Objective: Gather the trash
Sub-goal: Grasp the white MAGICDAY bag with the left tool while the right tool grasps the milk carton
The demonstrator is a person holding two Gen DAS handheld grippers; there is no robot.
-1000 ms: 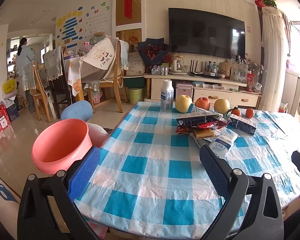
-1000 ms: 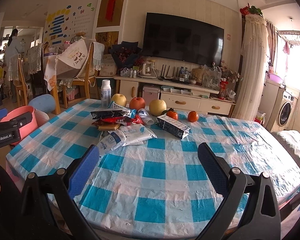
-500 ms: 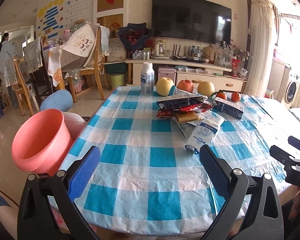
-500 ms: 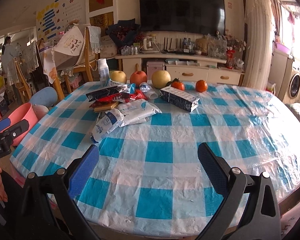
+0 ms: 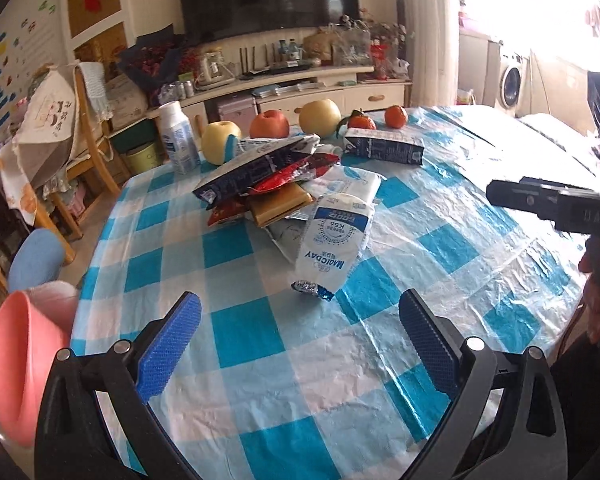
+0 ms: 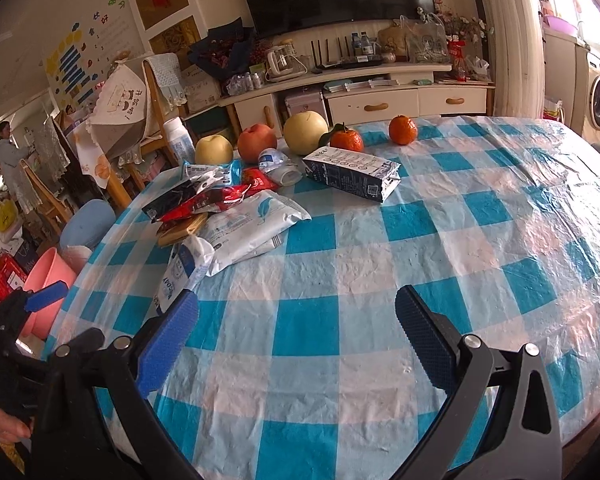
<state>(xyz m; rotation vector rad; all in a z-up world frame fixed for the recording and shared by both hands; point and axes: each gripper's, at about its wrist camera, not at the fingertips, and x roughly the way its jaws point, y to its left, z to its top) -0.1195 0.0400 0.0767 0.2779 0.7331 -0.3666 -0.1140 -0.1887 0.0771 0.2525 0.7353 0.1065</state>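
Pink bucket (image 5: 18, 364) waits beside the counter (image 5: 284, 384) for wrappers; left claw (image 5: 300, 332) gapes, empty, facing the milk pouch (image 5: 332, 236); right claw (image 6: 296, 324) likewise spread, empty.

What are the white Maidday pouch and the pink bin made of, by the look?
White pouch: thin plastic film, probably foil-lined; it lies limp and creased, with a silvery torn end. Pink bin: rigid moulded plastic, smooth and matte, with a thick rounded rim.

Left hand-held gripper (image 5: 300, 332) wide apart nr wrapper pile (image 5: 288, 196), pink bin (image 5: 16, 368).
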